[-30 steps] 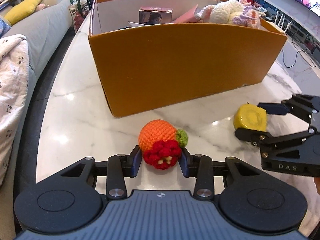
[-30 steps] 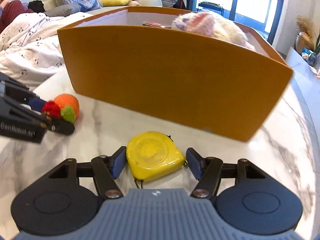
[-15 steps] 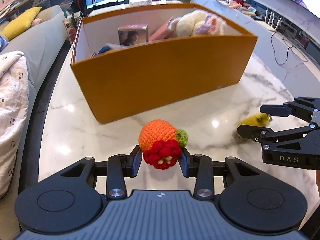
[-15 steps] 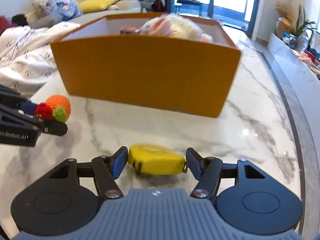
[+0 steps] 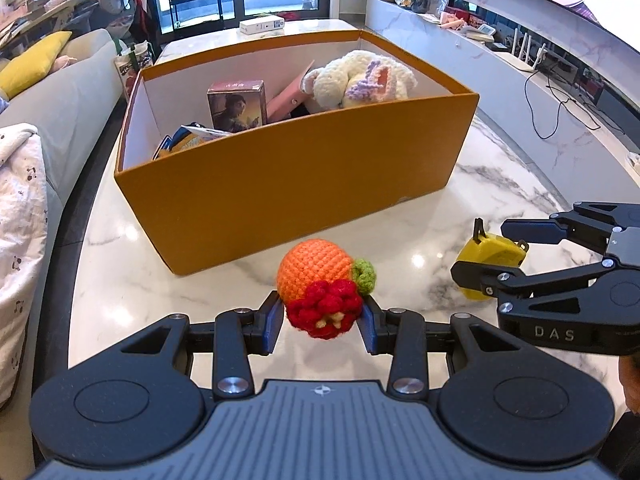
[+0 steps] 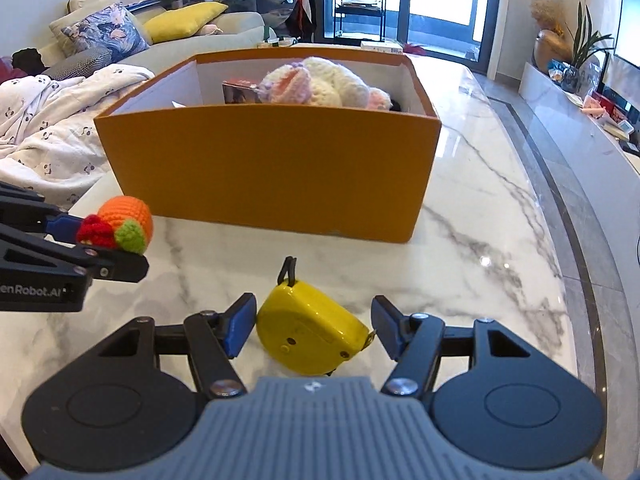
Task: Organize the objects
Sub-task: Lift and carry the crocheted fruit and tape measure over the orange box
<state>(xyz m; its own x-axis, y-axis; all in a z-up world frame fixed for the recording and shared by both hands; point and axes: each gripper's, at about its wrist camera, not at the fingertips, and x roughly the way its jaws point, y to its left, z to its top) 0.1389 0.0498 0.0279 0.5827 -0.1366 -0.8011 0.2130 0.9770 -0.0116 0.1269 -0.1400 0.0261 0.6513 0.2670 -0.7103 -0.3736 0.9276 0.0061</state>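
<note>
In the left wrist view, the left tool (image 5: 322,318) grips a crocheted fruit toy (image 5: 322,282): both blue pads press on its red part, and the orange ball and green leaf stick out beyond the fingertips. The toy seems lifted off the marble surface (image 5: 120,280). Straight ahead of this tool stands the orange box (image 5: 304,184), open on top, and inside it I see a white plush toy (image 5: 360,80), a small picture box (image 5: 237,106) and some flat items. To the right of this tool, the right tool (image 5: 490,254) has a yellow tape measure (image 5: 490,268) between its fingers.

In the right wrist view, the right tool (image 6: 314,326) is closed on the tape measure (image 6: 310,330): the left pad touches its side and its corner reaches the right pad. It sits tilted, with the black strap pointing forward, so this grip looks less sure to me. The box (image 6: 272,168) is ahead, and the left tool (image 6: 86,240) with the fruit toy (image 6: 120,226) is to the left.

I judge that the step in hand is the carrying of both items to the box. The next move calls for raising each tool above the near wall, going forward over the inside, and then releasing.

Both tools point forward and downward toward the surface, side by side, near each other.
</note>
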